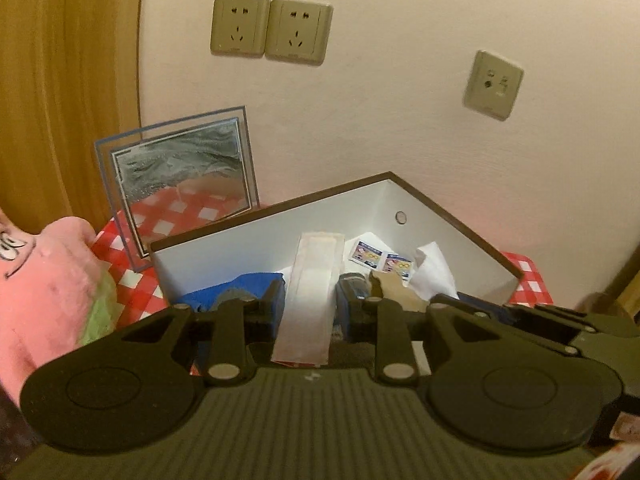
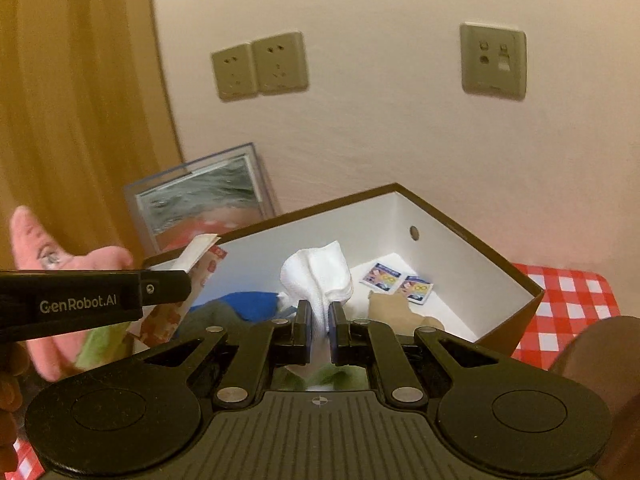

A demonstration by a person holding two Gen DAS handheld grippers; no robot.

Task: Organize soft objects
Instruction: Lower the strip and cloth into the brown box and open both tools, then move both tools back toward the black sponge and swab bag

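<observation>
My left gripper [image 1: 311, 294] is shut on a flat white-and-pink packet [image 1: 314, 280] and holds it over the near edge of the white box [image 1: 280, 220]. In the right wrist view the same packet [image 2: 192, 280] sticks out of the left gripper. My right gripper [image 2: 320, 320] is shut on a white cloth [image 2: 320, 276], held above the box [image 2: 460, 280]. Inside the box lie a blue cloth [image 2: 252, 304], a tan soft item [image 2: 390, 306] and two small printed sachets [image 2: 396, 280]. A pink plush toy [image 1: 44, 292] lies left of the box.
The box sits on a red-and-white checked tablecloth [image 2: 568, 304] against a wall with sockets [image 1: 272, 28]. A clear-framed picture [image 1: 180, 184] leans on the wall behind the box at left. A wooden panel [image 1: 60, 80] stands at far left.
</observation>
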